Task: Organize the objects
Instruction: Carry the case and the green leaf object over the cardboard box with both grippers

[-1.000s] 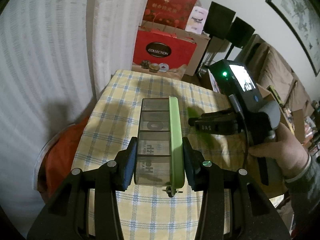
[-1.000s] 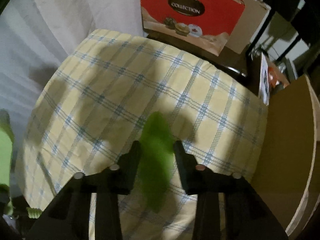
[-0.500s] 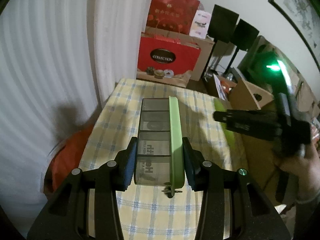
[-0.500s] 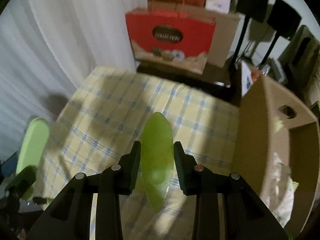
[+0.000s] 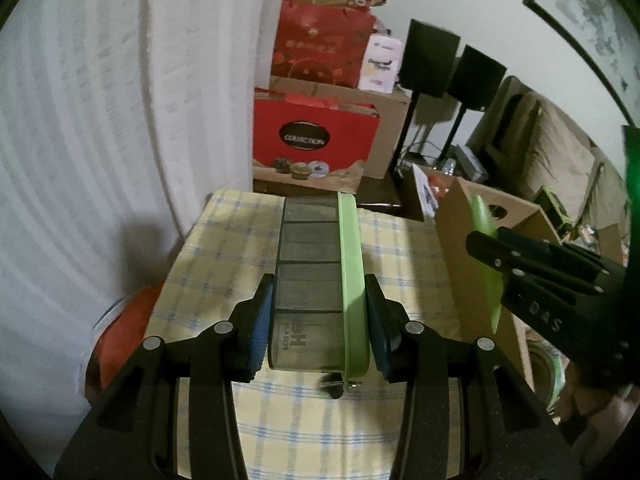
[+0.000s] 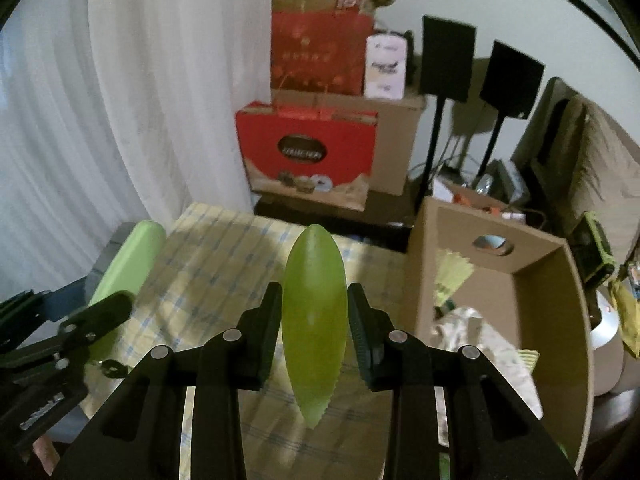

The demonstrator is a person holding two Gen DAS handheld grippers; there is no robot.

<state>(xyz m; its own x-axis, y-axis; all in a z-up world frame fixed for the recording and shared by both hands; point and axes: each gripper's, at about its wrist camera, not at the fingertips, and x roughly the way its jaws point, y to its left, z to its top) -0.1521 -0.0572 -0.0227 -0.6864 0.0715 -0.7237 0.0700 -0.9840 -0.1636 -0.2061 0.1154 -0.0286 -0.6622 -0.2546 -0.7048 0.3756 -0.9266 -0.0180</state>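
- A small counter (image 5: pixel 256 412) under a yellow cloth with blue checks fills the lower middle of both views; white curtains (image 5: pixel 100 128) hang at the left.
- The left gripper (image 5: pixel 318 320) has its jaws closed on a long smoky-grey compartment box (image 5: pixel 308 276) with a pale green lid edge, held above the cloth at centre frame.
- The right gripper (image 6: pixel 314 312) has its jaws narrowed on a flat, leaf-shaped green piece (image 6: pixel 314 320) with a toothed lower edge, also held above the cloth.
- Step in hand, as I judge it: both things are being carried toward a place to put them.
- The open cardboard box (image 6: pixel 568 320) at the right of the right-wrist view, already holding oddments, seems the likely place for the green piece; that would call for a swing right and a lowering past its wall before release.
- Beyond, red gift bags (image 5: pixel 316 144), cartons and two black speakers on stands (image 6: pixel 448 56) fill the upper middle.
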